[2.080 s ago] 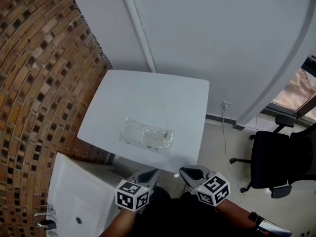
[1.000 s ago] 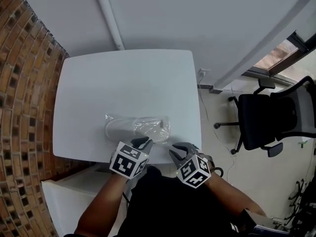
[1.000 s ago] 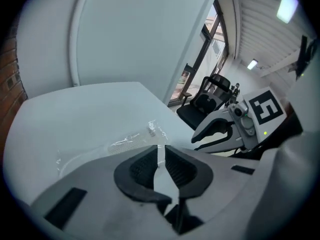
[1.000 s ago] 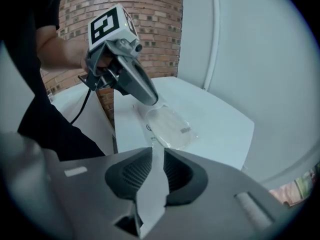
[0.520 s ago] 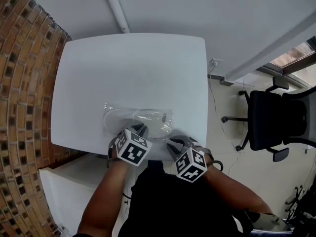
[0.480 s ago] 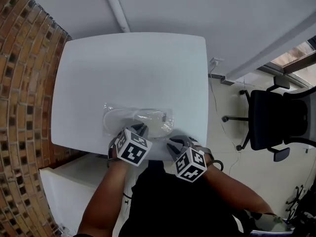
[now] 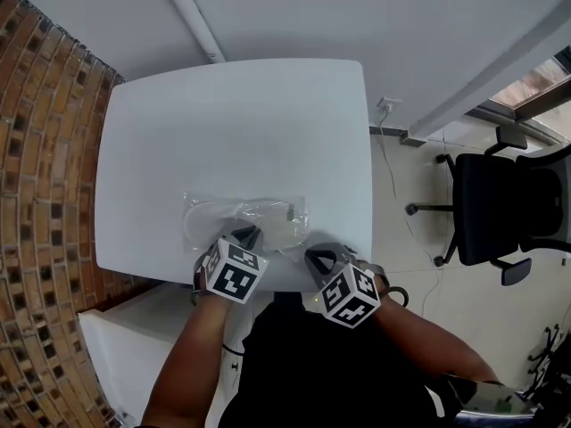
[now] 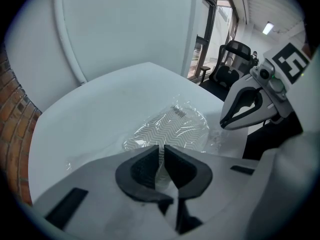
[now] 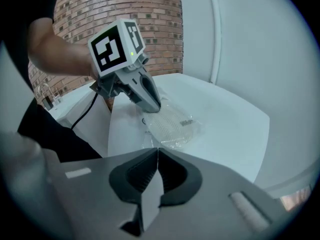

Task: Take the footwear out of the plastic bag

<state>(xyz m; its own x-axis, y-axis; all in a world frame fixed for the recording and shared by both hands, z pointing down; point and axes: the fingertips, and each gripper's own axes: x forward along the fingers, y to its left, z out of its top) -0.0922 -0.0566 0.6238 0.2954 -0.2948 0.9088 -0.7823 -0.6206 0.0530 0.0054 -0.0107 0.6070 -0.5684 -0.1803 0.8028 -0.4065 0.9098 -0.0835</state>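
Observation:
A clear plastic bag (image 7: 245,221) with a white slipper (image 8: 170,129) inside lies flat near the front edge of the white table (image 7: 232,123). My left gripper (image 7: 245,237) points down at the bag's near edge. Its jaws stand a sliver apart with pale film in the gap (image 8: 161,151). My right gripper (image 7: 317,259) is beside the bag's right corner, and its jaws have just been closing until they meet (image 9: 157,151). Crinkled film lies right at its tip (image 8: 221,127); whether any is pinched does not show.
The table's front edge runs just under both grippers. A white cabinet (image 7: 134,346) stands below it at the left, against a brick wall (image 7: 45,150). A black office chair (image 7: 486,208) sits on the floor at the right, and a cable hangs from a wall socket (image 7: 385,105).
Both grippers came forward from below the table's edge to the bag. The left one dropped onto the bag's near edge; the right one settled by its right corner.

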